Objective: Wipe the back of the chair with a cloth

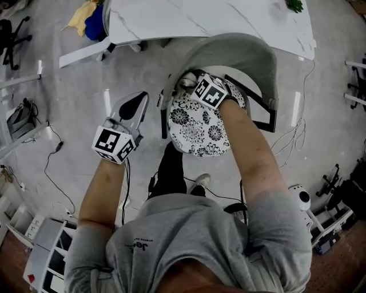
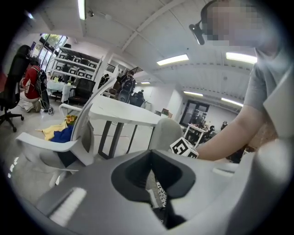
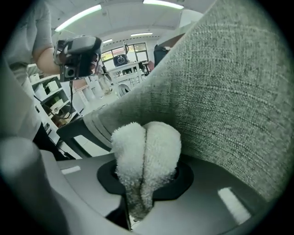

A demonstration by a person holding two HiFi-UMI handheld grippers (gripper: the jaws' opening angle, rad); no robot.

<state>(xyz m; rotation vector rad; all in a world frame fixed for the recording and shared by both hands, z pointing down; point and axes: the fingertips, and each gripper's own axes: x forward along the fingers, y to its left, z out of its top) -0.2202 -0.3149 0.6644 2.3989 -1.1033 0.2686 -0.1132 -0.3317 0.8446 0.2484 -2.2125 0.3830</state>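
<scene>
While your right gripper (image 3: 147,186) is clamped tight on the cloth (image 3: 146,147), the white fluffy wad bulges out past the jaws at the lower middle of the right gripper view. It sits against, or just beside, the grey woven back (image 3: 229,92) that fills the right of that frame; I cannot tell whether it truly presses. In the head view that gripper is at the upper middle, tucked inside the curve of the back near its left end, above the flowered seat (image 1: 197,129). Your left gripper (image 2: 154,186) has its jaws drawn together on nothing. It hangs at the left of the head view, apart from the chair, over the floor (image 1: 74,103). Farther out, a white table (image 1: 171,17) runs along the top edge, beyond the chair.

Judged from this, you are in the wiping step itself, near one end of the back, with most of its width likely left to cover. The next move calls for firm contact: push the wad into the fabric and sweep it along the curve toward the right of the frame. Turn your wrist as you go, so that the cloth and not the hard jaws meets the weave. Grip hard enough that the cloth does not drag out.
</scene>
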